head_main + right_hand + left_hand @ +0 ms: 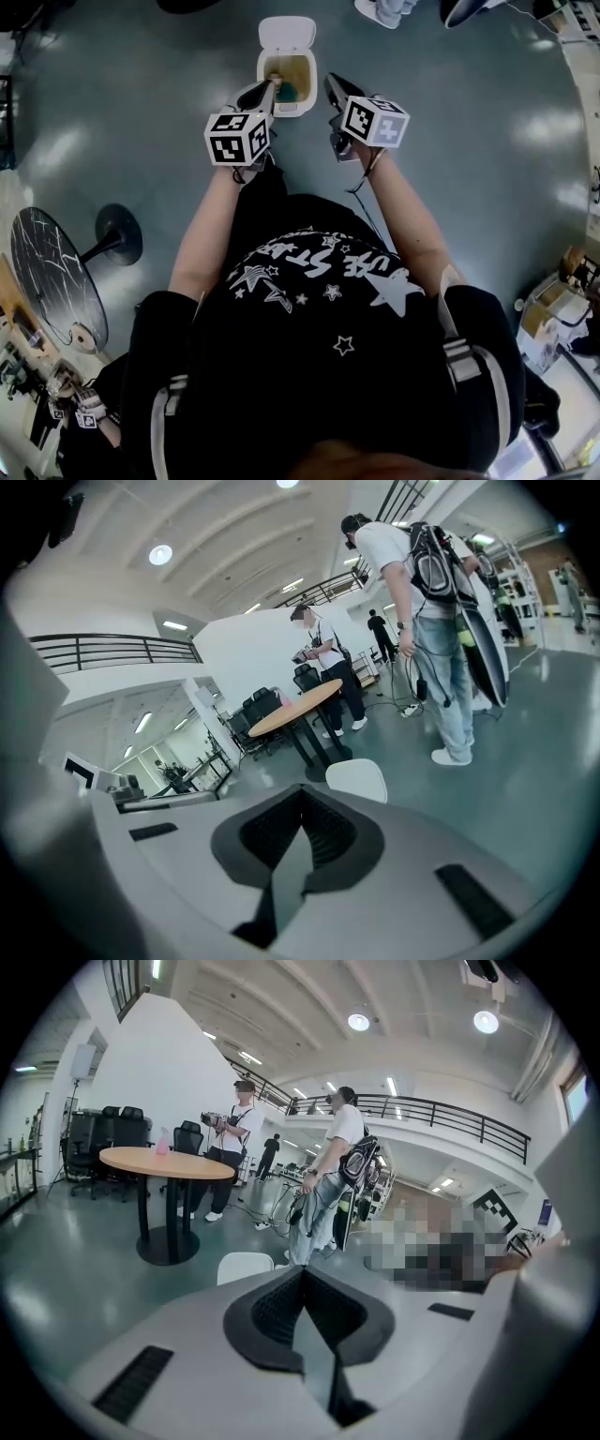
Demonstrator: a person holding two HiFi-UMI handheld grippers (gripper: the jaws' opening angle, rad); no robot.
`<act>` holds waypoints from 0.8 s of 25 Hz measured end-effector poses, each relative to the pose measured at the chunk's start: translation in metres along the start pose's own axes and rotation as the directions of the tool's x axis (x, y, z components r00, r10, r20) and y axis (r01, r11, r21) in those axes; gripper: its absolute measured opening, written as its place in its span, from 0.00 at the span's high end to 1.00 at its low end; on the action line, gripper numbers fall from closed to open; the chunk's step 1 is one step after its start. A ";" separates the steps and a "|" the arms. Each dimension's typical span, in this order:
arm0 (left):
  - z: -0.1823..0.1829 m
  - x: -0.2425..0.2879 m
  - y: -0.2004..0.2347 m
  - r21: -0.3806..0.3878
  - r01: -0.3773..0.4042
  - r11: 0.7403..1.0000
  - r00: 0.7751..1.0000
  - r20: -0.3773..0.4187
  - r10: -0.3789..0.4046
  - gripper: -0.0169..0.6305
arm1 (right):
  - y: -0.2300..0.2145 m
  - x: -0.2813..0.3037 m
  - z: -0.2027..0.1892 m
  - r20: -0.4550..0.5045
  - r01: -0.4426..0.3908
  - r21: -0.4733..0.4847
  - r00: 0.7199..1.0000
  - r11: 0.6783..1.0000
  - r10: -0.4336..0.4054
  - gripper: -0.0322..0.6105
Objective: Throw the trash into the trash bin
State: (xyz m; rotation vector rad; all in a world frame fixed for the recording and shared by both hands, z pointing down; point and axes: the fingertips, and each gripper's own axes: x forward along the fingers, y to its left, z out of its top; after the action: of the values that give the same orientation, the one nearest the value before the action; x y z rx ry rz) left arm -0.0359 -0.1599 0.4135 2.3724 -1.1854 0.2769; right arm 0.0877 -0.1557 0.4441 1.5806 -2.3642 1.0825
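- Trash bin (298, 108): white, set on grey floor at upper centre of head view; lid (286, 33) open and tipped toward top edge of frame.
- Trash (292, 70): yellow and teal matter seen inside bin; items not told apart.
- Left gripper (265, 92): held at bin's left edge in frame; jaws closed together, nothing gripped.
- Right gripper (334, 86): held just right of bin; jaws closed together, nothing gripped.
- Round wooden table (167, 1162) and standing person with backpack (333, 1194): seen beyond jaws, left and centre of left gripper view.
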 end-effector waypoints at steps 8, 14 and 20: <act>-0.020 -0.031 -0.043 0.009 -0.040 0.999 0.998 0.038 0.040 0.96 | 0.011 -0.050 -0.031 0.007 -0.068 -0.007 0.998 0.998 0.068 0.94; -0.033 -0.058 -0.085 0.025 -0.059 0.998 0.996 0.063 0.058 0.96 | 0.015 -0.093 -0.048 0.007 -0.104 -0.036 0.994 0.994 0.105 0.94; -0.052 -0.081 -0.111 0.008 -0.079 0.997 0.994 0.077 0.078 0.96 | 0.009 -0.123 -0.065 -0.003 -0.120 -0.043 0.993 0.992 0.120 0.94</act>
State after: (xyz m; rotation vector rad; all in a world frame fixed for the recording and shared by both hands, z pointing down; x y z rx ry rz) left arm 0.0046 -0.0199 0.3928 2.3686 -1.3174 0.2206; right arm 0.1176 -0.0199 0.4336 1.4408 -2.4936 1.0447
